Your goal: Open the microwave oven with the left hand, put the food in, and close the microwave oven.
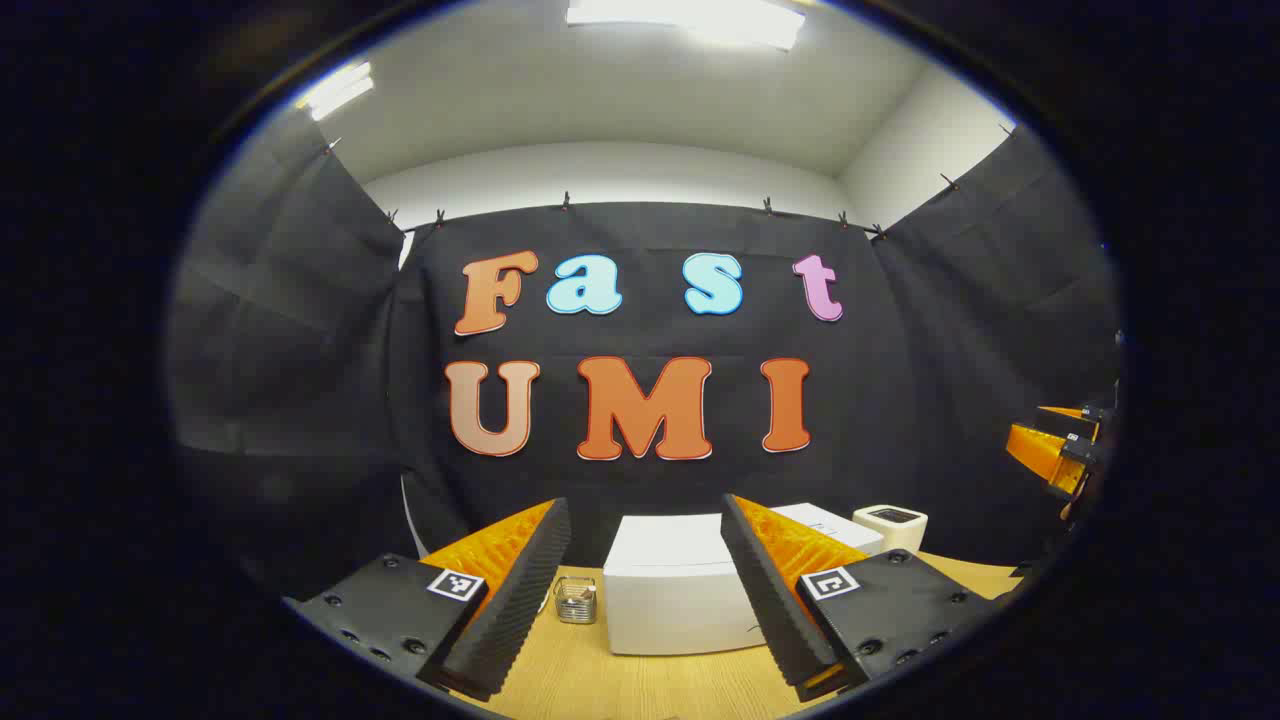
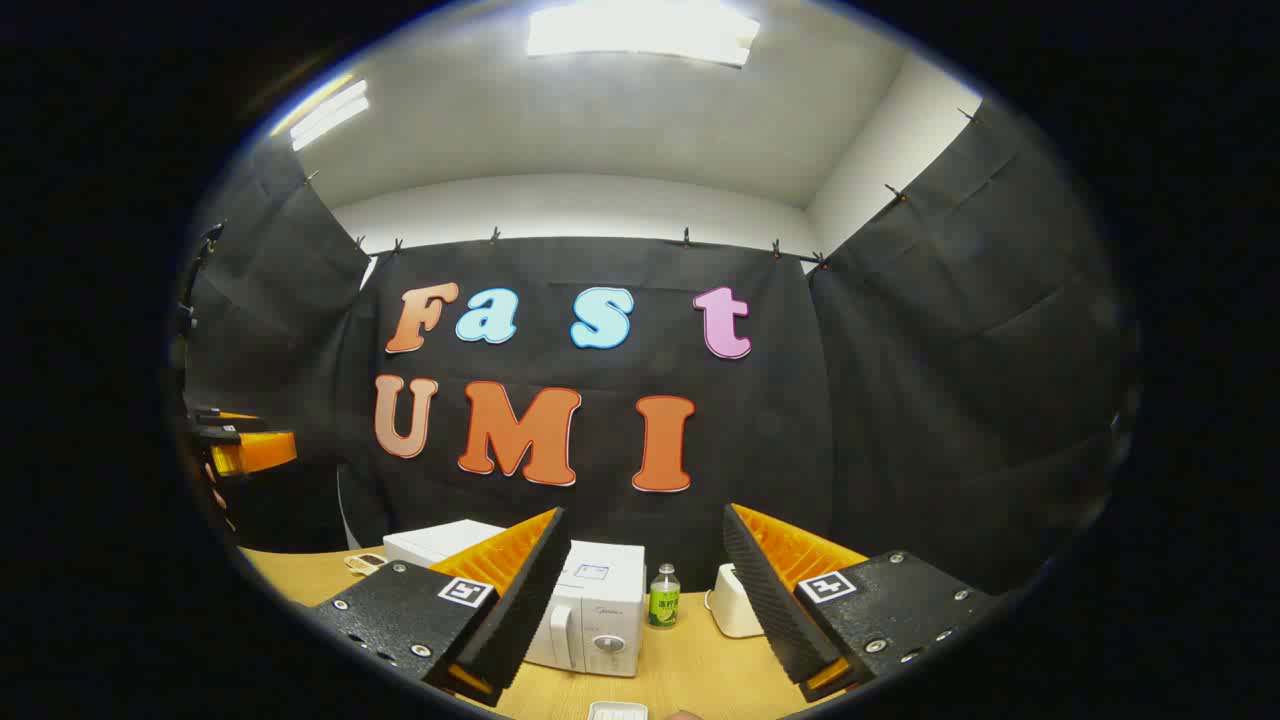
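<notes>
Microwave oven (image 2: 590,615) stands toward the back of the wooden surface (image 2: 690,680), door shut, handle and dial facing the right gripper view; in the left gripper view its white body (image 1: 675,595) sits directly ahead between that gripper's fingers. Judged from the closed door, the opening step has not begun.

Left hand-held gripper (image 1: 645,600): jaws spread wide, nothing between them, held above the surface and well short of the oven. It faces the oven, which suits an approach to the door, as the task assigns the opening to this hand.

Right hand-held gripper (image 2: 645,605): jaws likewise apart and empty, raised, pointing at the oven's front. A small white dish (image 2: 618,711) lies at the near edge just below it; contents cannot be made out, so whether this is the food is not established.

Containers: a small metal wire basket (image 1: 575,600) left of the oven, contents unclear. A green-labelled bottle (image 2: 664,597) stands upright just right of the oven, cap on. A cream-coloured appliance (image 2: 738,603) sits beyond it, apart from the oven.
</notes>
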Demonstrator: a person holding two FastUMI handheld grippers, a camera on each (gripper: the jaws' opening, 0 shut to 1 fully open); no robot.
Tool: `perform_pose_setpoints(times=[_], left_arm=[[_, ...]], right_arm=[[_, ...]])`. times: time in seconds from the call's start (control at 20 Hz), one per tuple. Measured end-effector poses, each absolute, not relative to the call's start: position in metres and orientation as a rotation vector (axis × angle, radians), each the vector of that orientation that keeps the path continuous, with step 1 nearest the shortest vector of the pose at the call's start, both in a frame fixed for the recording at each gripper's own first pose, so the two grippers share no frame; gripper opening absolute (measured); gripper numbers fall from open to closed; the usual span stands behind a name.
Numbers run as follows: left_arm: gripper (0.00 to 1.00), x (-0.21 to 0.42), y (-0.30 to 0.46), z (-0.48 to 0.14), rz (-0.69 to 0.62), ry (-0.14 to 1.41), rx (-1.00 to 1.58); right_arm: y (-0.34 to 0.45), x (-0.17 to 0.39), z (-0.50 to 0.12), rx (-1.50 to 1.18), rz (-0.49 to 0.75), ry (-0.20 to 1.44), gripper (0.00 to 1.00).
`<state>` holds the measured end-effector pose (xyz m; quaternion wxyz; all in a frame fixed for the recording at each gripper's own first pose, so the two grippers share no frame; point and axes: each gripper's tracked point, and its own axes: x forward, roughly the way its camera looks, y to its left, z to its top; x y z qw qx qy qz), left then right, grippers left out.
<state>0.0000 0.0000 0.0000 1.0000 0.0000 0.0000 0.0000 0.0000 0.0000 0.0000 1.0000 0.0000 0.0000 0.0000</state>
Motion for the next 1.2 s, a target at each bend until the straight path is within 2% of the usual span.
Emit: perform_pose_setpoints(times=[0.35, 0.4, 0.45, 0.55, 0.6, 0.7, 0.85, 1.2], left_arm=[[0.98, 0.002, 0.031, 0.010, 0.094, -0.003, 0.064], [0.99, 0.002, 0.032, 0.013, 0.097, -0.008, 0.071], [0.97, 0.001, 0.034, 0.013, 0.105, -0.011, 0.071], [1.00, 0.002, 0.033, 0.016, 0.100, -0.013, 0.064], [0.97, 0.001, 0.033, 0.014, 0.099, -0.007, 0.064], [1.00, 0.001, 0.039, 0.015, 0.105, -0.001, 0.068], [0.98, 0.000, 0.045, 0.017, 0.117, 0.010, 0.064], [0.97, 0.003, 0.031, 0.012, 0.095, 0.021, 0.032]], right_arm=[[0.009, 0.005, 0.011, -0.007, 0.023, 0.003, 0.95], [0.012, 0.005, 0.012, -0.003, 0.028, -0.001, 0.99], [0.013, 0.005, 0.015, 0.001, 0.030, -0.007, 0.95], [0.012, 0.005, 0.018, 0.010, 0.027, -0.014, 0.95], [0.011, 0.005, 0.022, 0.014, 0.023, -0.022, 0.95], [0.006, 0.004, 0.029, 0.019, 0.008, -0.037, 0.95], [-0.003, 0.000, 0.040, 0.032, -0.015, -0.052, 0.95], [-0.014, -0.005, 0.038, 0.022, -0.015, -0.004, 0.95]])
